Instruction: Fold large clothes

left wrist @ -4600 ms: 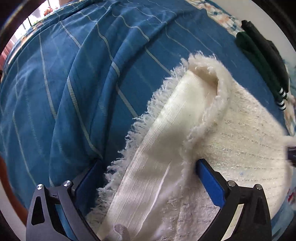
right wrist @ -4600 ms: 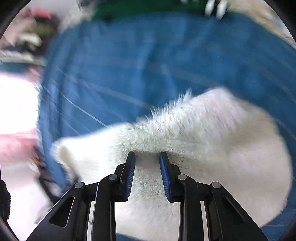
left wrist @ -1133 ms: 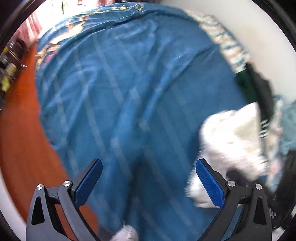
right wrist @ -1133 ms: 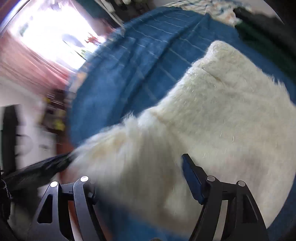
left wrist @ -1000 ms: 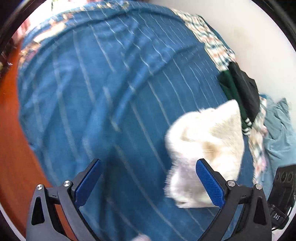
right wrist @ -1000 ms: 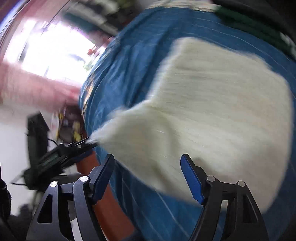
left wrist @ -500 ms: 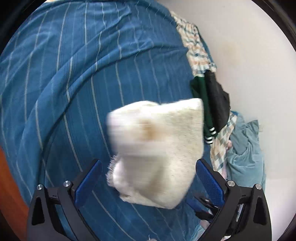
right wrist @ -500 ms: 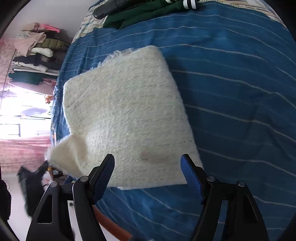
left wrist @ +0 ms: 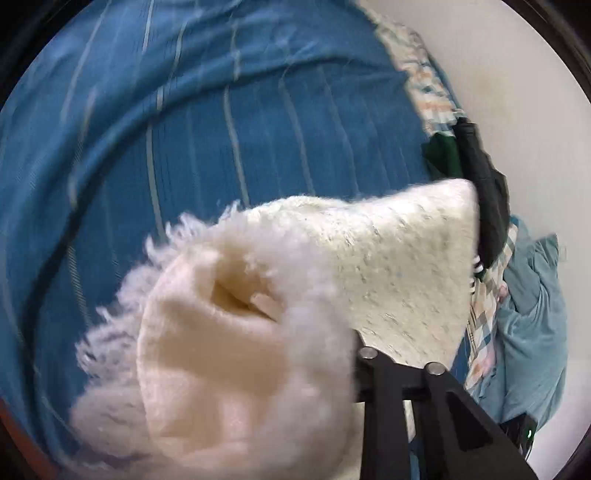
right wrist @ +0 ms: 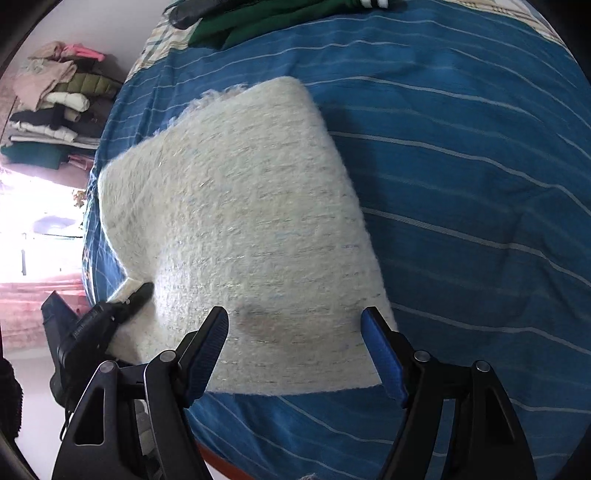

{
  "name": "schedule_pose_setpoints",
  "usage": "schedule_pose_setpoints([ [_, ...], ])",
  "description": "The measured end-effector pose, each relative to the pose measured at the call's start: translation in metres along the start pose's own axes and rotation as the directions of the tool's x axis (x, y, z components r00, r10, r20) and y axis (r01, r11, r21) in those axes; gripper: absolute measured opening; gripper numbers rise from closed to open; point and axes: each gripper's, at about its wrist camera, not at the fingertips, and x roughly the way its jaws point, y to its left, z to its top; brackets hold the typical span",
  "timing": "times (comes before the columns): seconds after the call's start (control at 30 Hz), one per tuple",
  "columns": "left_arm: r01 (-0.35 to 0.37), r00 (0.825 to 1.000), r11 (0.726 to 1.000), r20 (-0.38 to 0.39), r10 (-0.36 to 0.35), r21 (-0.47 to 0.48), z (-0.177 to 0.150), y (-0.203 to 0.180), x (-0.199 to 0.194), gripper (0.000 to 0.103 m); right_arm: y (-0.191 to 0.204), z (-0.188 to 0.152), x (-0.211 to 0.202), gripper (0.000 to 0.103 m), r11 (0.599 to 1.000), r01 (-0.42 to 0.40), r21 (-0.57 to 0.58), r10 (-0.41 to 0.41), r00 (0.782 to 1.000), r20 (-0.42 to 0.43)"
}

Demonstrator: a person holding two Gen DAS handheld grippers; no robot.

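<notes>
The cream sweater [right wrist: 243, 229] lies folded into a rough square on the bed [right wrist: 461, 155], over its blue striped sheet, with one fuzzy corner [left wrist: 229, 354] bunched up against the left hand-held gripper [right wrist: 138, 293]. That gripper pinches the sweater's left edge in the right wrist view, while in its own view the fabric hides the fingers. The right hand-held gripper [right wrist: 295, 354] hovers wide over the near edge holding nothing, and beyond the sweater a green garment [right wrist: 251, 18] lies at the bed's far side, with stacked clothes [right wrist: 55, 110] off to the left.
</notes>
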Motion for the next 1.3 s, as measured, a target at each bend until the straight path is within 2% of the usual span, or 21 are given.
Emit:
schedule_pose_setpoints([
  [0.1, 0.042, 0.998, 0.999, 0.056, -0.041, -0.013, -0.015, 0.002, -0.046, 0.017, 0.003, 0.002, -0.003, 0.076, 1.0, 0.011, -0.024, -0.011, 1.0, -0.012],
  [0.2, -0.014, 0.997, 1.0, 0.072, 0.014, -0.007, -0.033, 0.014, -0.069, 0.017, 0.017, 0.007, -0.002, 0.076, 0.995, 0.055, -0.088, -0.058, 0.998, -0.036],
  [0.33, -0.078, 0.997, 0.994, -0.01, 0.077, -0.075, -0.041, 0.064, -0.037, 0.019, 0.038, 0.016, 0.0, 0.075, 0.99, 0.017, -0.138, -0.025, 0.998, -0.052],
  [0.37, -0.084, 0.996, 0.993, -0.023, 0.083, -0.079, -0.039, 0.072, -0.029, 0.024, 0.048, 0.019, 0.002, 0.066, 0.987, 0.001, -0.162, -0.009, 0.999, -0.05],
  [0.43, -0.069, 0.997, 0.993, -0.045, 0.065, -0.093, -0.032, 0.084, -0.02, 0.024, 0.066, 0.025, 0.011, 0.045, 0.976, 0.002, -0.217, -0.015, 0.998, -0.059],
  [0.5, -0.048, 0.997, 0.995, -0.064, 0.043, -0.084, -0.027, 0.084, -0.025, 0.027, 0.082, 0.034, 0.031, 0.044, 0.955, 0.084, -0.283, -0.105, 0.993, -0.059],
  [0.57, -0.059, 0.997, 0.997, -0.059, 0.056, -0.043, -0.024, 0.077, -0.04, 0.039, 0.084, 0.047, 0.064, 0.044, 0.947, 0.116, -0.301, -0.155, 0.982, -0.111],
  [0.67, -0.12, 0.993, 0.992, -0.013, 0.121, 0.042, -0.023, 0.066, -0.07, 0.061, 0.083, 0.07, 0.08, 0.047, 0.957, 0.089, -0.274, -0.141, 0.975, -0.174],
  [0.7, -0.164, 0.987, 0.983, 0.013, 0.163, 0.083, -0.023, 0.062, -0.083, 0.065, 0.084, 0.074, 0.076, 0.047, 0.958, 0.083, -0.275, -0.14, 0.971, -0.195],
  [0.77, -0.24, 0.971, 0.96, 0.057, 0.234, 0.146, -0.022, 0.055, -0.103, 0.083, 0.082, 0.08, 0.056, 0.047, 0.967, 0.045, -0.249, -0.096, 0.976, -0.196],
  [0.83, -0.306, 0.951, 0.931, 0.097, 0.292, 0.201, -0.018, 0.048, -0.12, 0.09, 0.077, 0.081, 0.034, 0.047, 0.976, -0.008, -0.219, -0.031, 0.985, -0.171],
  [0.9, -0.34, 0.94, 0.906, 0.13, 0.316, 0.252, -0.008, 0.039, -0.125, 0.09, 0.072, 0.078, 0.016, 0.047, 0.982, -0.043, -0.185, 0.015, 0.989, -0.149],
  [0.97, -0.367, 0.929, 0.879, 0.159, 0.333, 0.305, 0.006, 0.021, -0.114, 0.09, 0.071, 0.075, 0.009, 0.047, 0.981, -0.078, -0.176, 0.053, 0.989, -0.139],
  [1.03, -0.361, 0.932, 0.874, 0.157, 0.327, 0.324, 0.014, 0.011, -0.097, 0.09, 0.08, 0.075, 0.017, 0.047, 0.977, -0.102, -0.186, 0.074, 0.986, -0.147],
  [1.13, -0.344, 0.939, 0.871, 0.128, 0.319, 0.35, 0.028, -0.007, -0.062, 0.09, 0.106, 0.082, 0.046, 0.04, 0.971, -0.07, -0.23, 0.041, 0.991, -0.128],
  [1.17, -0.362, 0.932, 0.857, 0.136, 0.335, 0.366, 0.029, -0.012, -0.05, 0.09, 0.115, 0.087, 0.064, 0.04, 0.971, -0.021, -0.238, -0.009, 0.992, -0.123],
  [1.23, -0.371, 0.928, 0.839, 0.126, 0.351, 0.398, 0.029, -0.018, -0.031, 0.09, 0.124, 0.098, 0.091, 0.041, 0.974, 0.032, -0.225, -0.058, 0.992, -0.112],
  [1.3, -0.391, 0.918, 0.824, 0.114, 0.379, 0.409, 0.026, -0.017, -0.019, 0.09, 0.135, 0.102, 0.098, 0.041, 0.964, 0.069, -0.258, -0.094, 0.992, -0.085],
])
